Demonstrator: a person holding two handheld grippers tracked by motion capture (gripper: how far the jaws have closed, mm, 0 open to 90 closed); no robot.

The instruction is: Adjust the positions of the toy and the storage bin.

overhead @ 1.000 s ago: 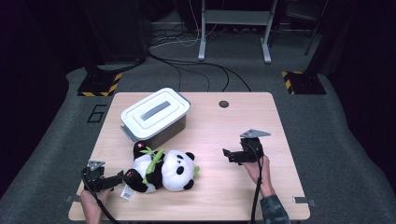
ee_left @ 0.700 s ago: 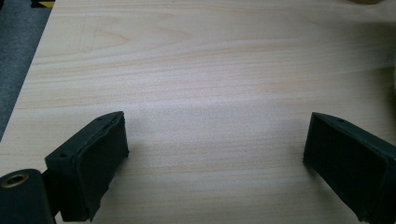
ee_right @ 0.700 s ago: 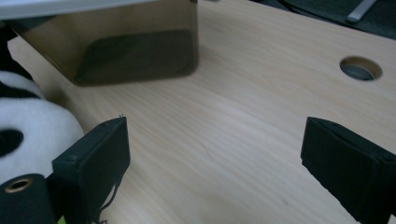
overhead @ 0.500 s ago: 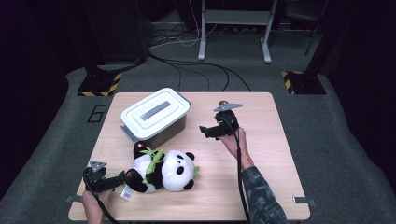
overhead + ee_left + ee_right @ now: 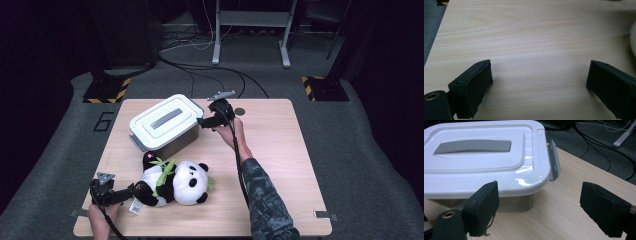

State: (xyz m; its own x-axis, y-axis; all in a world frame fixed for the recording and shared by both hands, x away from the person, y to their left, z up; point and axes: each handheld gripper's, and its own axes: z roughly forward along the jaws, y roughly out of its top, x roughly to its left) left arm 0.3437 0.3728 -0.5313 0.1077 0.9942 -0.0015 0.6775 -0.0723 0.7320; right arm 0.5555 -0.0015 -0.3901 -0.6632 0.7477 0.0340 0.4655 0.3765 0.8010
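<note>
High view: your right gripper (image 5: 204,121) hangs at the near right end of the white-lidded plastic storage box with a grey handle strip (image 5: 165,122), jaws apart and holding nothing; they have just been closing a little with nothing between them. The box sits at the far left of the pale wooden table (image 5: 280,150), its long axis running from near-left to far-right, so the end with the latch faces your right hand. Your left gripper (image 5: 131,192) lies low at the near left edge, just beside the black-and-white plush panda with green leaves (image 5: 175,182), which lies on its side between you and the box. The right hand is much the nearer to the box. A figure "6" is marked on the grey floor mat (image 5: 103,121) left of the table; a white tag hangs under the panda, its print too small to read.

Left gripper view: your left jaws stand wide apart over bare wood, released, nothing between them. A pale sliver of plush shows at the right edge.

Right gripper view: the box fills the upper left, lid closed, and its grey side latch (image 5: 555,160) hangs down at the corner, ahead of and between your open jaws. To take the latch, you would likely move forward and slightly left. No brand or lettering can be read on lid or latch.
</note>
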